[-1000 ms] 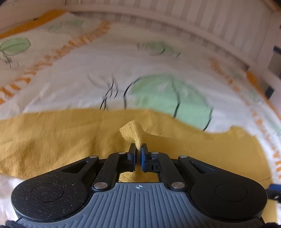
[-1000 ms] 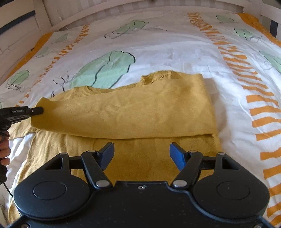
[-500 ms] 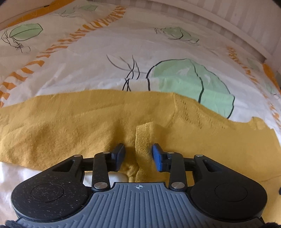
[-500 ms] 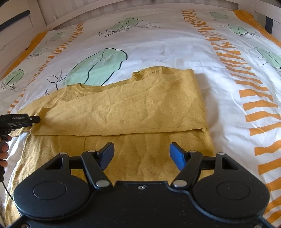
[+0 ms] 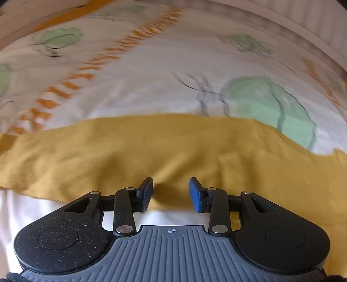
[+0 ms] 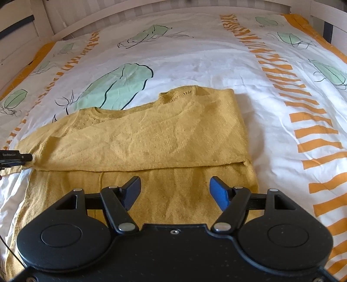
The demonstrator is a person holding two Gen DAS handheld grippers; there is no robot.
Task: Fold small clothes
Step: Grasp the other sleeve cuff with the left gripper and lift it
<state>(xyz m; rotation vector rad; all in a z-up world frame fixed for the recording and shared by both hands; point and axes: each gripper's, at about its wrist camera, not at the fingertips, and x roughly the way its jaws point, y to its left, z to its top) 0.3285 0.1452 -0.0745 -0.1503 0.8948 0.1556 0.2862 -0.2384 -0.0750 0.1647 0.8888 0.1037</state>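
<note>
A mustard yellow knit sweater (image 6: 151, 134) lies flat on the bed, one part folded across its body with the fold edge running left to right. My right gripper (image 6: 175, 191) hovers open over the sweater's near part, nothing between its fingers. In the left wrist view the sweater (image 5: 151, 151) fills the middle band, blurred by motion. My left gripper (image 5: 171, 191) stands open at the sweater's near edge, with the cloth lying under the gap and free of the pads. The left gripper's black tip (image 6: 21, 156) shows at the sweater's left end in the right wrist view.
The bed cover (image 6: 195, 60) is white with green leaf prints and orange dashed stripes. A white slatted bed frame (image 6: 43, 19) borders the far and left sides. Bare cover lies to the right of and beyond the sweater.
The left gripper let go of the pinched yellow cloth and its jaws opened. The cloth now lies flat and the left gripper has drawn back toward the sweater's edge. The right gripper kept still.
</note>
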